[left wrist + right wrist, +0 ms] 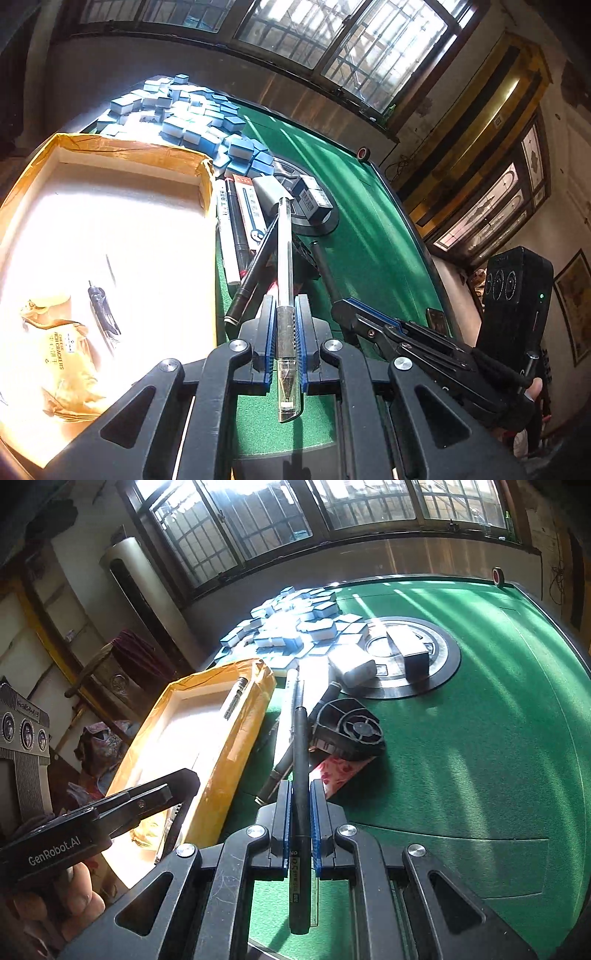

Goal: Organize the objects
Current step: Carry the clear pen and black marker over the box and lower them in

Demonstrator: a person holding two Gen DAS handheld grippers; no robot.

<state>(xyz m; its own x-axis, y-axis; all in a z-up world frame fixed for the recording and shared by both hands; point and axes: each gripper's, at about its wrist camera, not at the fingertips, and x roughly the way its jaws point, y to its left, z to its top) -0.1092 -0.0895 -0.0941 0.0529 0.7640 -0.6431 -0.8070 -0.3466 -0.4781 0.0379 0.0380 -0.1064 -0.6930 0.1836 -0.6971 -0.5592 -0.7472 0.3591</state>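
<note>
Nearest the left wrist camera, the left claw [286,325] pinches a clear plastic ballpoint pen [284,266] between its blue pads, the capped end pointing back toward the lens and the barrel running out ahead over the green felt worktop [369,229]. The right claw [299,805] likewise is pressed together on a slim black pen [300,775], its printed end toward the camera. Both pens appear lifted clear of the felt.

The landmark is the shallow cardboard tray edged in tan packing tape [201,192]. Inside it, toward its near end, lie a gold cracker packet [70,358] and a dark pen [103,314]; sun glare washes out much of its white floor. The left claw hangs just beside the tray's right wall, and the right claw is a little further right of it. Just beyond the tray's right wall, a white marker [226,236], a boxed pen [251,214] and more black pens lie bunched on the felt, with a black octagonal fan-like part [349,733] and a pink patterned wrapper [341,771] next to them. Further off sit small grey boxes [413,653] on a round centre plate [443,675], and past the tray's far end a heap of blue-and-white tiles [184,114].

The step in hand looks like carrying two picked pens to the tray. Next, each claw should swing over the tray's open floor, lower, and release, clear of the packet and of each other.
</note>
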